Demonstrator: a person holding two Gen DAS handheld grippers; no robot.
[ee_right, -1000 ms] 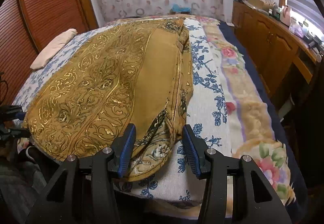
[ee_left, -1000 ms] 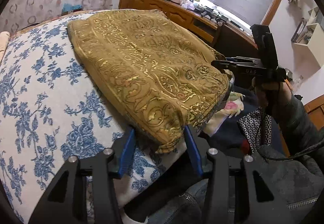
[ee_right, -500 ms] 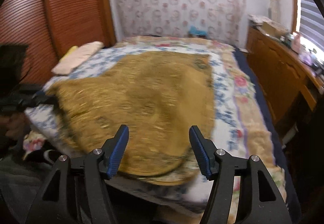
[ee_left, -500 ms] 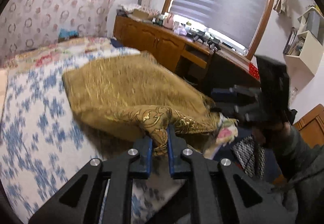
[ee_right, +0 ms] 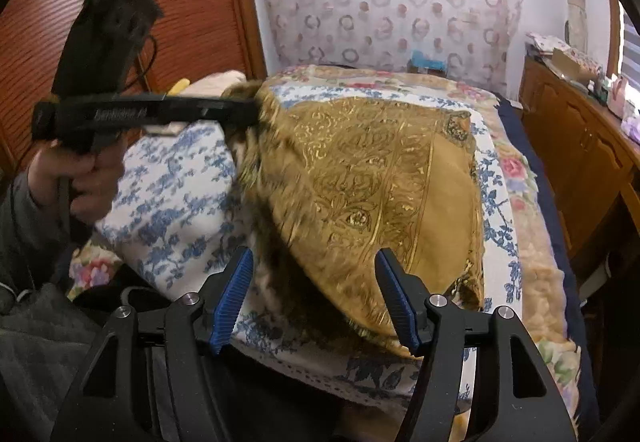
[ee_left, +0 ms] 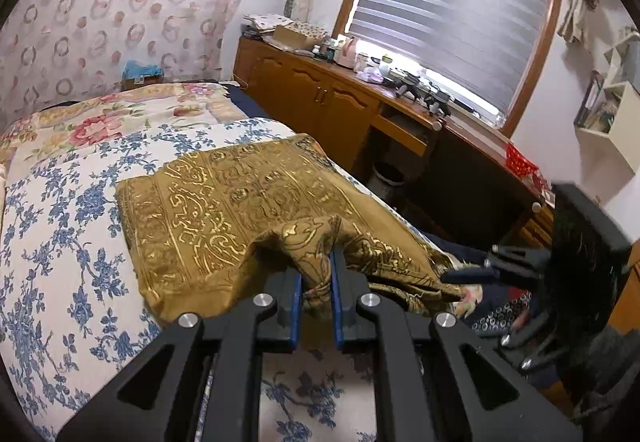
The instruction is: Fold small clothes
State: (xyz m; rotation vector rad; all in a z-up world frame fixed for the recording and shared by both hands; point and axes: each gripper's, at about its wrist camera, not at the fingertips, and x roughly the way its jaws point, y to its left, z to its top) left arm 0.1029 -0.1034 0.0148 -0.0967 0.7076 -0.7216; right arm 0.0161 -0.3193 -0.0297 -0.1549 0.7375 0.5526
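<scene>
Bedroom with ring-patterned wallpaper [ee_left: 120, 14], slatted blinds [ee_left: 452, 6] over a wooden sideboard [ee_left: 320, 98], and a reddish louvred door [ee_right: 180, 2] on the far side. Bed [ee_left: 52, 242] dressed in a white cover with blue flowers, a rose-print blanket laid along its far and window edges. Mustard cloth with gold scrollwork [ee_left: 224, 202] spread over the bed near its foot end, one corner lifted off the cover into a peak. Left claw [ee_left: 316, 290] pinched narrow on that raised corner, blue pads [ee_left: 296, 294] pressing the fabric from both sides; seen from the right wrist camera as a dark tool held by a hand [ee_right: 86, 178] at the left, its tip against the blurred upper edge of the cloth. Right claw [ee_right: 316, 302] spread wide, nothing between its blue pads [ee_right: 232, 294], hanging above the near edge of the cloth; in the left wrist view, blurred at the right beside the cloth's hanging edge. Cloth's plain inner face showing as a tan band near the window side. Cream pillow [ee_right: 216, 80] behind the lifted fabric, by the louvred door. Clutter of small items along the sideboard top under the window.
</scene>
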